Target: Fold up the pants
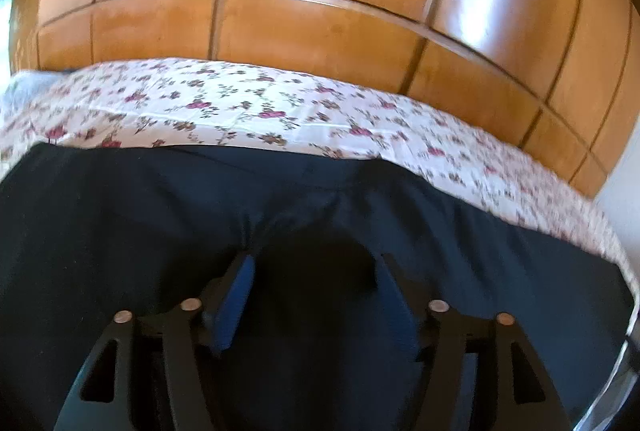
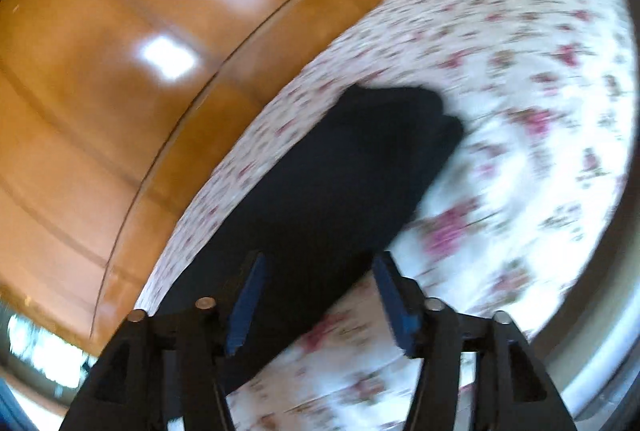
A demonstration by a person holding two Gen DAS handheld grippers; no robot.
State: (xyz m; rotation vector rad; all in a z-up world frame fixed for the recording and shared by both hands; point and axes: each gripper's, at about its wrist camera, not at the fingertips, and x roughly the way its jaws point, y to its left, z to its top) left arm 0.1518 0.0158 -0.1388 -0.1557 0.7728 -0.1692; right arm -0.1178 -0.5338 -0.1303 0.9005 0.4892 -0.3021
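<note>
Left wrist view: the dark pants [image 1: 160, 215] are being shown spread on a floral sheet [image 1: 240, 103] — the left gripper [image 1: 316, 271] is being held just over them, jaws apart, nothing clamped. Seen from the right wrist, the right gripper [image 2: 320, 271] is likewise being held agape above the pants' edge — a wooden wardrobe [image 2: 100, 91] is standing behind.

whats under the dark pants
The dark pants lie on a white floral sheet, which shows around their edges and continues beneath them. What the sheet itself covers is hidden. Behind it stands a glossy wooden wardrobe.
</note>
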